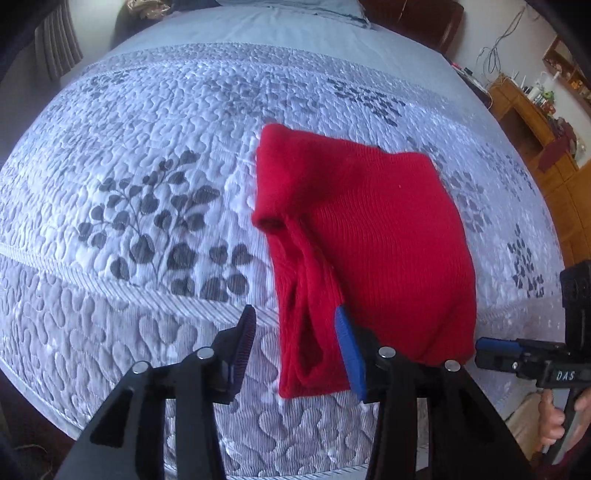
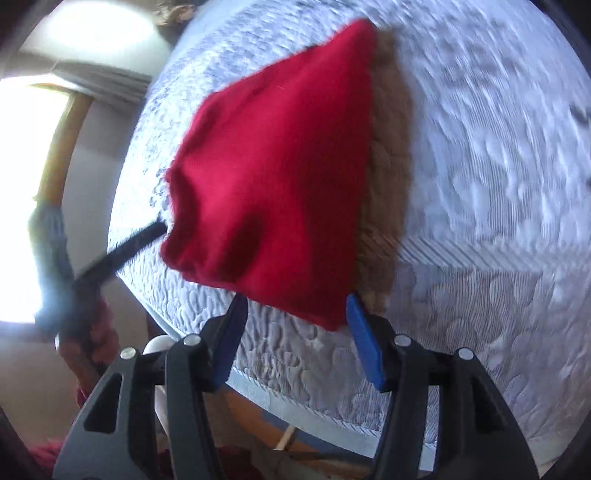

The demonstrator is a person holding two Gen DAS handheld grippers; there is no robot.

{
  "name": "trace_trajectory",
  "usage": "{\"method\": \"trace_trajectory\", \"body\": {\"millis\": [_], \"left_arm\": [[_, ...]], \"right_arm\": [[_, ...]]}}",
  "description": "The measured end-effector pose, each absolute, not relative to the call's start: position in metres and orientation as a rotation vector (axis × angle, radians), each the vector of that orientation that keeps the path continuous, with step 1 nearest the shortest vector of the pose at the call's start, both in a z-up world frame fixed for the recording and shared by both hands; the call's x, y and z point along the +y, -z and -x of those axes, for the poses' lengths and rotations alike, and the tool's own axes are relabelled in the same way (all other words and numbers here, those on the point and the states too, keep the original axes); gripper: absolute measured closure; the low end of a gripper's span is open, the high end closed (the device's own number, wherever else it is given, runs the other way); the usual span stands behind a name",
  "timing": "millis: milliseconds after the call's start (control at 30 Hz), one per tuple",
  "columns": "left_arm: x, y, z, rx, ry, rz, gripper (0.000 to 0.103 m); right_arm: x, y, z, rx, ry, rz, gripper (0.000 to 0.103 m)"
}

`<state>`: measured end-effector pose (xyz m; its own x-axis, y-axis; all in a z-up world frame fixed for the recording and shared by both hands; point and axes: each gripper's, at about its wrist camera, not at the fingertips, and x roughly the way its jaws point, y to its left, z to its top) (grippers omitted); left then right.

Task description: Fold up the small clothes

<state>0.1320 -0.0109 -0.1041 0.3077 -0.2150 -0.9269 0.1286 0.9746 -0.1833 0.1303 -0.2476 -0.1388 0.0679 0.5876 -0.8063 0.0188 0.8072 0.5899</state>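
A red knitted garment (image 1: 369,240) lies folded on the quilted grey-and-white bedspread (image 1: 147,147), with a sleeve cuff showing at its left side. My left gripper (image 1: 295,343) hovers open over the garment's near left edge; its right finger is above the cloth and nothing is pinched. In the right wrist view the same garment (image 2: 273,177) is blurred, and its near corner sits between the fingers of my right gripper (image 2: 299,332), which is open and not pressing on it. The right gripper (image 1: 517,354) also shows at the garment's near right corner, held by a hand (image 1: 554,417).
The bed's near edge (image 2: 295,413) runs just below both grippers. A wooden shelf unit (image 1: 535,122) with small items stands to the right of the bed, and a pillow (image 1: 321,7) lies at the far end. A bright window (image 2: 22,184) is on the left.
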Motion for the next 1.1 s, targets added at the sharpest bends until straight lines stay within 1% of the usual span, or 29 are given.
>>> {"method": "trace_trajectory", "body": {"millis": [33,67,100,133,167,200,267,367,500,567,633,667,700,733,767,800,833,867,900,933,1033,1100], "left_arm": [[-0.015,0.108,-0.129,1.244,0.224,0.066,0.058],[-0.019,0.113,-0.126,1.260,0.220,0.058,0.059],[-0.022,0.120,-0.125,1.286,0.219,0.058,0.059],[-0.024,0.127,-0.124,1.307,0.213,0.052,0.064],[-0.026,0.133,-0.123,1.318,0.209,0.049,0.077],[-0.026,0.141,-0.122,1.344,0.210,0.054,0.081],[-0.023,0.142,-0.119,1.349,0.203,0.088,0.085],[-0.021,0.136,-0.112,1.346,0.214,0.107,0.089],[-0.027,0.148,-0.100,1.353,0.221,0.069,0.089],[-0.032,0.151,-0.099,1.334,0.209,0.029,0.088],[-0.035,0.151,-0.098,1.319,0.211,-0.008,0.088],[-0.033,0.149,-0.098,1.316,0.215,-0.002,0.086],[-0.032,0.145,-0.097,1.307,0.220,-0.006,0.085],[-0.032,0.139,-0.096,1.296,0.226,-0.027,0.081],[-0.032,0.132,-0.096,1.283,0.231,-0.042,0.075],[-0.031,0.126,-0.096,1.269,0.233,-0.047,0.072],[-0.029,0.115,-0.097,1.247,0.239,-0.040,0.066],[-0.026,0.109,-0.099,1.238,0.247,-0.022,0.056],[-0.021,0.103,-0.102,1.234,0.255,0.009,0.051],[-0.016,0.097,-0.107,1.226,0.259,0.040,0.041],[-0.013,0.094,-0.124,1.227,0.231,0.070,0.033],[-0.015,0.104,-0.131,1.281,0.246,0.119,0.031]], "right_arm": [[-0.248,0.143,-0.131,1.464,-0.453,-0.528,0.047],[-0.247,0.147,-0.132,1.474,-0.466,-0.536,0.050],[-0.245,0.150,-0.133,1.484,-0.472,-0.545,0.062],[-0.245,0.153,-0.131,1.492,-0.477,-0.552,0.068],[-0.245,0.155,-0.132,1.496,-0.472,-0.551,0.082],[-0.246,0.156,-0.131,1.496,-0.464,-0.546,0.094],[-0.249,0.149,-0.128,1.483,-0.489,-0.550,0.098],[-0.262,0.132,-0.118,1.448,-0.462,-0.436,0.099],[-0.271,0.155,-0.113,1.497,-0.438,-0.417,0.100],[-0.266,0.172,-0.113,1.527,-0.421,-0.394,0.100],[-0.264,0.172,-0.114,1.521,-0.430,-0.397,0.099],[-0.263,0.168,-0.114,1.516,-0.438,-0.389,0.096],[-0.265,0.161,-0.112,1.510,-0.444,-0.377,0.089],[-0.268,0.155,-0.109,1.504,-0.443,-0.366,0.085],[-0.271,0.146,-0.107,1.485,-0.445,-0.357,0.077],[-0.276,0.140,-0.106,1.468,-0.451,-0.361,0.074],[-0.281,0.133,-0.106,1.451,-0.459,-0.377,0.072],[-0.286,0.128,-0.109,1.436,-0.464,-0.402,0.063],[-0.290,0.121,-0.113,1.416,-0.470,-0.429,0.060],[-0.292,0.115,-0.117,1.400,-0.472,-0.438,0.060],[-0.292,0.104,-0.133,1.374,-0.451,-0.421,0.053],[-0.280,0.108,-0.138,1.391,-0.475,-0.421,0.047]]}}
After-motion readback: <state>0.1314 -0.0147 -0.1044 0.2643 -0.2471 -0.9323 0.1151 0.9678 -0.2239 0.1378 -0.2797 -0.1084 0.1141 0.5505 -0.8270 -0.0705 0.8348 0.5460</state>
